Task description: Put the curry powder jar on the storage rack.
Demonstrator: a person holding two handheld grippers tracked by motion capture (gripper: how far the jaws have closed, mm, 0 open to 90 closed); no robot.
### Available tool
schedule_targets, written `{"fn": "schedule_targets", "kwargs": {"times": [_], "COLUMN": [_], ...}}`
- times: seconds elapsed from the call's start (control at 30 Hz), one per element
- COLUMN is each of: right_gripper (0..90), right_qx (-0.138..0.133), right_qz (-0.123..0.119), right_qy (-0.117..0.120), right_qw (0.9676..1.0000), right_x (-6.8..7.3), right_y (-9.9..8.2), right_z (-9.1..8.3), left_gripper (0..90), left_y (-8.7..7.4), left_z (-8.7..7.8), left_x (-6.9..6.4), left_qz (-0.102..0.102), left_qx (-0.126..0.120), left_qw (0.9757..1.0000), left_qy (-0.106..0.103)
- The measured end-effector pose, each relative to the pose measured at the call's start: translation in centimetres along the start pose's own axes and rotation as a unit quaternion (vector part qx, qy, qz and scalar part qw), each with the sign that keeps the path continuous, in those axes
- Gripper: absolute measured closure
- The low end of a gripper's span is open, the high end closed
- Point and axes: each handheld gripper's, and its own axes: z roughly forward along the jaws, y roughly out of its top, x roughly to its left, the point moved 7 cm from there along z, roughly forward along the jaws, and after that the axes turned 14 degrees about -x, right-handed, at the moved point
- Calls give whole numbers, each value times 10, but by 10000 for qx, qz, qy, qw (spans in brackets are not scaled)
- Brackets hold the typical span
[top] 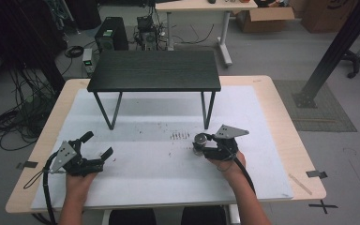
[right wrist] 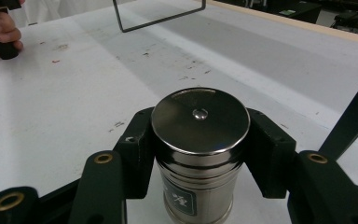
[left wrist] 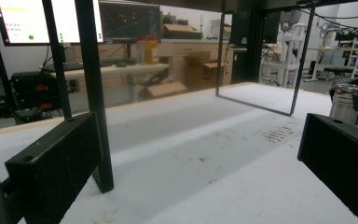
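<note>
Steel canister (right wrist: 199, 154) stands upright on the white table cover (top: 159, 164), toward the right of the sheet and just in front of the right leg of the small black table (top: 154, 70). Its long axis is vertical, with the flat polished lid facing up. The right gripper (top: 201, 145) has its two jaws on opposite sides of the canister's upper body, pads touching or all but touching the wall, so it seems to have hold of it or be about to. The left gripper (top: 96, 147) rests well apart on the left of the sheet, jaws spread wide and holding nothing, and from it the canister lies off to the right. Any lift therefore falls to the right hand, likely straight up.
</note>
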Motion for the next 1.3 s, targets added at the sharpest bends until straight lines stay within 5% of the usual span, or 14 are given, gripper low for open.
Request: {"fn": "schedule_targets", "kwargs": {"times": [0.4,1.3], "right_gripper": [486,486], "right_qx": [69,-171], "right_qz": [89,-106], "right_qy": [55,496], "right_qw": [9999,9986], "right_x": [2,11], "right_y": [26,132], "right_z": [-1,-2], "left_gripper": [2,2], "left_y": [0,0], "left_z": [0,0], "left_x": [0,0], "left_qz": [1,1], "left_qx": [-2,-1], "left_qw": [10000,10000], "left_qy": [0,2]}}
